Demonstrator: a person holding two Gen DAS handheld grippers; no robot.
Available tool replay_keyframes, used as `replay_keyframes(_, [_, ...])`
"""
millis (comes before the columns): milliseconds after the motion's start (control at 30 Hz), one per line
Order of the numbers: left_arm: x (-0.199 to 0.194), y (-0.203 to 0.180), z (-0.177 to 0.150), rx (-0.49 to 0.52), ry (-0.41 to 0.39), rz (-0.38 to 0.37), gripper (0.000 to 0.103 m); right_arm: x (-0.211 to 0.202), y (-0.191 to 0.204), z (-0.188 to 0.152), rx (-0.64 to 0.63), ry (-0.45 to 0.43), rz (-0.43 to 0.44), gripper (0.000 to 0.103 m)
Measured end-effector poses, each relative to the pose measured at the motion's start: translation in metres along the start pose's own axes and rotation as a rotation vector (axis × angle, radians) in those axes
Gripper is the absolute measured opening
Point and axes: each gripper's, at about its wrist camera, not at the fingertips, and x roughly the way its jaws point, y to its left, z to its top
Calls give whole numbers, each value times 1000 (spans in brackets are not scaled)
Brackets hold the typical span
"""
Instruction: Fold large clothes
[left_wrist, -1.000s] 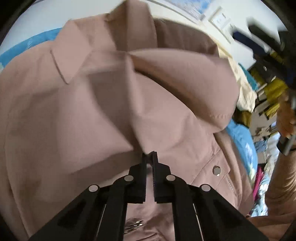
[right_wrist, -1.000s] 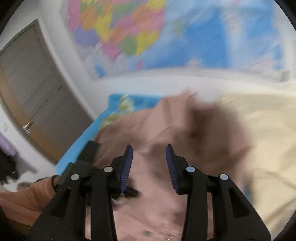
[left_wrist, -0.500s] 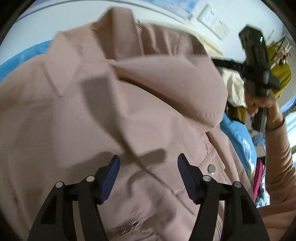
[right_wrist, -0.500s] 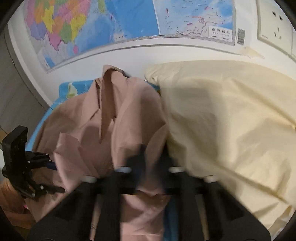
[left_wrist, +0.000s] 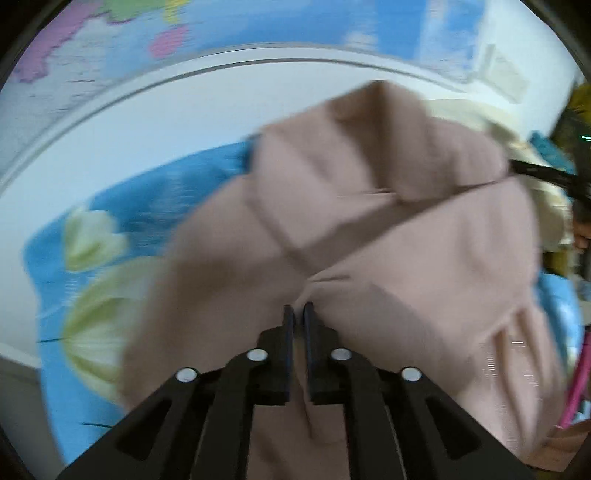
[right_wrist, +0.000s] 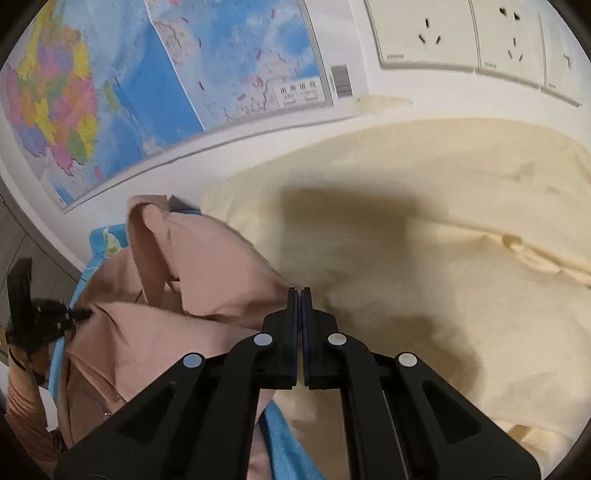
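Small grey "SIEMENS" lettering is read on the socket plates (right_wrist: 424, 35), upper right; the map (right_wrist: 166, 85) title characters stay illegible.

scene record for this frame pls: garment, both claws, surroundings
garment: pink jacket, bunched up, not yet folded flat
surface: blue printed sheet
left claw: jaws closing, jacket fabric between its pads
right claw: shut, tips at the jacket's edge; can't tell if it pinches fabric
beside jacket: cream cloth
wall: map, sockets
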Motion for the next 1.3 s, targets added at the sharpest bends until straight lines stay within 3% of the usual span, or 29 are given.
replay_keyframes(33, [0,4,0,0,-3,10,11,-1,0,0,1,-4,-2,3])
replay_keyframes(67, [-1,9,-2,0,-4,-17,23,-4,1,0,6,-10,-5,5])
replay_keyframes(100, [-4,13,-7,0,-3,-70,45,-8,4,-2,-1,-25,-20,7])
replay_keyframes(167, [-11,11,-15,34,-27,-99,64,-20,17,-5,-21,-72,-32,18])
replay_keyframes(200, [-13,3,-19,77,-33,-102,66,-27,19,-6,-37,-86,-25,18])
replay_keyframes(300, [-9,-23,-38,205,-16,-92,66,-49,54,-18,-152,-139,47,28])
replay_keyframes(367, [-3,-39,-49,272,9,-97,67,-46,82,-26,-232,-120,95,50])
replay_keyframes(467, [13,-52,-58,336,53,-45,64,-10,125,-40,-383,-37,96,52])
replay_keyframes(500, [20,-54,-58,332,80,-45,52,2,131,-42,-400,-10,89,52])
replay_keyframes(533, [25,-53,-59,327,89,-44,47,17,136,-45,-416,23,84,52])
replay_keyframes(600, [24,-48,-55,307,58,-36,24,46,136,-51,-453,80,27,46])
replay_keyframes(667, [20,-38,-49,293,42,34,10,64,127,-54,-457,116,-44,17])
replay_keyframes(733, [17,-27,-42,287,30,133,7,75,108,-54,-432,126,-119,0])
replay_keyframes(800, [12,-16,-33,293,-10,263,7,77,86,-51,-368,121,-103,0])
replay_keyframes(867, [5,-11,-25,283,-47,295,11,78,76,-52,-324,121,-59,0])
replay_keyframes(967, [-2,-11,-18,309,-83,357,25,80,84,-58,-354,125,-111,0])
replay_keyframes(1000, [-5,-10,-18,313,-92,351,38,78,87,-58,-346,131,-116,0])
replay_keyframes(1067, [-19,-1,-20,279,-108,201,57,69,90,-57,-314,123,-87,18])
replay_keyframes(1167, [-26,0,-32,283,-135,181,57,43,111,-60,-345,58,-23,37])
replay_keyframes(1300, [-7,-7,-46,311,-76,167,56,33,152,-71,-425,59,145,39])
